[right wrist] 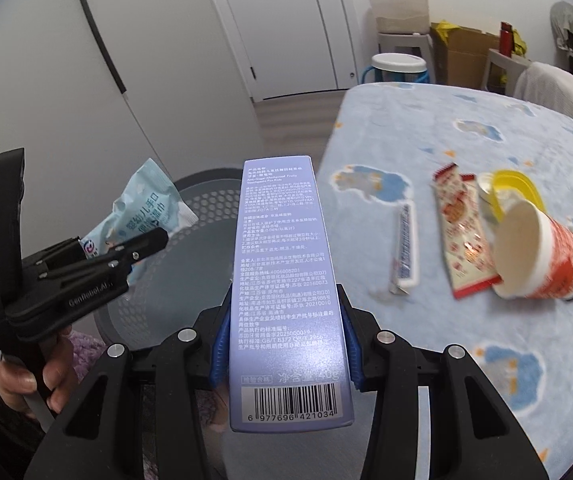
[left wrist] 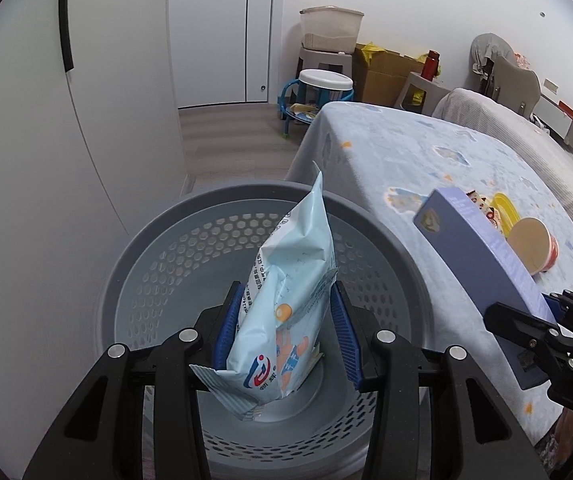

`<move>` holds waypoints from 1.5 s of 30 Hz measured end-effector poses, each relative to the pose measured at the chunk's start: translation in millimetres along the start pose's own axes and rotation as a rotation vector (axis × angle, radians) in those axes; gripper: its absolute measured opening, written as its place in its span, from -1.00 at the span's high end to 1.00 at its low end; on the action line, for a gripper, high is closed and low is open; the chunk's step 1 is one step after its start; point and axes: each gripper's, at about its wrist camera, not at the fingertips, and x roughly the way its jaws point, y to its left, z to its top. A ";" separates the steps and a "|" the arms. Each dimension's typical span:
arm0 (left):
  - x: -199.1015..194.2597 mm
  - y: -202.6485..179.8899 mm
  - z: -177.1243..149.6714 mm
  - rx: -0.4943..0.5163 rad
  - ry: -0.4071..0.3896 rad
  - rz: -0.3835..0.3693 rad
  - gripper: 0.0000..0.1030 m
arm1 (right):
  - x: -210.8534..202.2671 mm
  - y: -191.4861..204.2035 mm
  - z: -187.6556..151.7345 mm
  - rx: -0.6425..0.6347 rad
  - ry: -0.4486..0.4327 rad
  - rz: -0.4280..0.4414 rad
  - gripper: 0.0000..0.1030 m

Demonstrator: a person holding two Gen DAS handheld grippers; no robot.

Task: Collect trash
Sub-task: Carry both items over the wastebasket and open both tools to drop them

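My left gripper (left wrist: 286, 320) is shut on a light blue wet-wipes packet (left wrist: 290, 280) and holds it above the grey perforated basket (left wrist: 134, 280). My right gripper (right wrist: 284, 332) is shut on a long purple toothpaste box (right wrist: 282, 264), held near the table edge beside the basket (right wrist: 206, 216). The box (left wrist: 482, 264) and right gripper (left wrist: 546, 328) show at the right in the left wrist view. The left gripper (right wrist: 134, 248) with the packet (right wrist: 146, 204) shows at the left in the right wrist view. On the table lie a paper cup (right wrist: 538, 256), a red wrapper (right wrist: 462, 236), a yellow lid (right wrist: 514, 188) and a small tube wrapper (right wrist: 404, 248).
The table has a light blue patterned cloth (right wrist: 446, 128). Behind it stand stools (left wrist: 318, 92), cardboard boxes (left wrist: 382, 76), a white bin (left wrist: 330, 28) and a chair (left wrist: 514, 76). A white door (left wrist: 258, 28) and wall lie to the left.
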 end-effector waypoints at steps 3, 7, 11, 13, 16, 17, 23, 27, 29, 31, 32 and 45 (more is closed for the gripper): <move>2.6 9.1 0.0 -0.024 0.005 0.004 0.19 | 8.3 12.0 8.7 -0.016 -0.002 0.022 0.14; 6.1 21.0 -0.7 -0.051 0.014 0.032 0.19 | 21.4 27.3 18.0 -0.038 0.003 0.048 0.14; 8.4 30.9 -1.9 -0.068 0.022 0.058 0.18 | 34.4 37.7 25.9 -0.058 0.012 0.060 0.14; 8.0 34.6 -2.0 -0.075 0.023 0.062 0.18 | 39.8 41.7 27.5 -0.071 0.017 0.059 0.14; 6.9 37.2 -2.0 -0.079 0.020 0.062 0.18 | 48.9 45.3 28.8 -0.077 0.031 0.066 0.14; 6.3 37.6 -2.2 -0.079 0.018 0.062 0.18 | 52.0 46.0 29.0 -0.078 0.037 0.068 0.14; 4.3 38.6 -3.2 -0.081 0.013 0.062 0.18 | 63.7 46.3 26.9 -0.071 0.058 0.073 0.14; 5.2 39.7 -3.1 -0.087 0.018 0.063 0.17 | 65.2 45.6 28.4 -0.073 0.061 0.074 0.14; 4.9 40.8 -3.2 -0.091 0.018 0.063 0.13 | 64.7 44.5 28.6 -0.071 0.057 0.068 0.14; 4.4 41.8 -3.0 -0.097 0.016 0.058 0.06 | 65.5 43.0 29.2 -0.065 0.051 0.060 0.11; 4.0 42.2 -2.7 -0.101 0.013 0.053 -0.05 | 65.7 42.3 29.9 -0.064 0.050 0.062 0.11; 2.7 45.2 -2.1 -0.115 0.004 0.067 -0.26 | 62.7 41.4 27.6 -0.068 0.037 0.050 -0.07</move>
